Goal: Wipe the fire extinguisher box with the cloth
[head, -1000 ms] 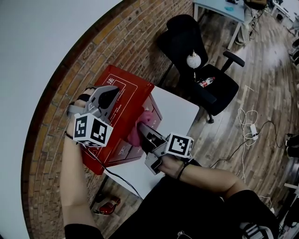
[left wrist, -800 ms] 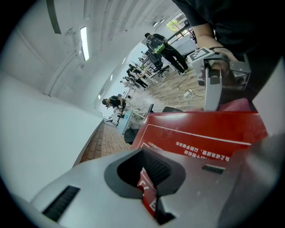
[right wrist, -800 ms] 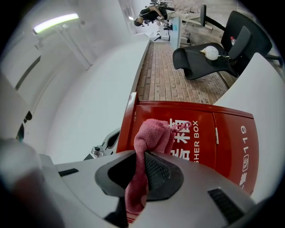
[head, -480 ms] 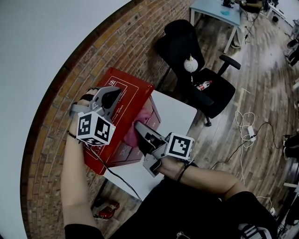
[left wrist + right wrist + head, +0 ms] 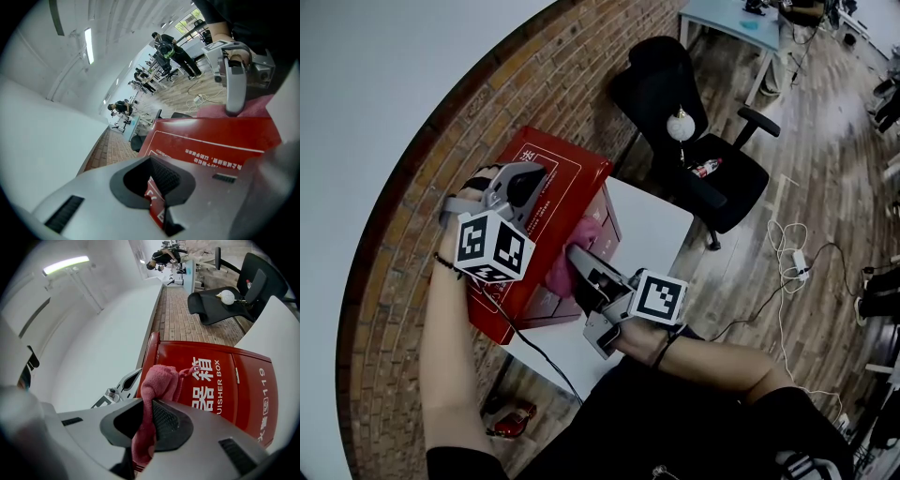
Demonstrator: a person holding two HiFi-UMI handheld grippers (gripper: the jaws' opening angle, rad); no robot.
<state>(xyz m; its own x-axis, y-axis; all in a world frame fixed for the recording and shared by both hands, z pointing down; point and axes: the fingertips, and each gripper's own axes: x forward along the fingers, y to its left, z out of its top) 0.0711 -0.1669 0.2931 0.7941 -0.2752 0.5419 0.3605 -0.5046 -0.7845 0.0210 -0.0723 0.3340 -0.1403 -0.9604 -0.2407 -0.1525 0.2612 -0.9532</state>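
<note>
Nearest me, the person's right gripper (image 5: 577, 258) points up towards eleven o'clock. Its claw is pinching a pink knitted cloth (image 5: 574, 251). In the right gripper view the cloth (image 5: 158, 380) runs down between the ribbed pads, and its bunched end stands above the jaw tips, against the front of the red metal fire extinguisher box (image 5: 225, 394).

The box (image 5: 567, 183) stands on a small white table (image 5: 652, 230), at the table's ten o'clock side, hard by the brick wall (image 5: 412, 281). Its front panel, with white lettering, is shut, so I cannot see what is inside.

The left gripper (image 5: 525, 178) lies on the box's top panel, at about ten o'clock from the cloth. Its claw is pressed together with nothing in it. In the left gripper view only the printed red lid shows past the closed tips (image 5: 157, 187).

A thin black cable (image 5: 539, 361) hangs off the table's near edge.

Beyond the table, at one o'clock, stands a black office chair (image 5: 722, 178). On its seat lie a white round ball-like thing (image 5: 680, 123) and a small bottle with a red label (image 5: 705, 169).

Farther off, at the top of the head view, is a pale blue table (image 5: 741, 23).
</note>
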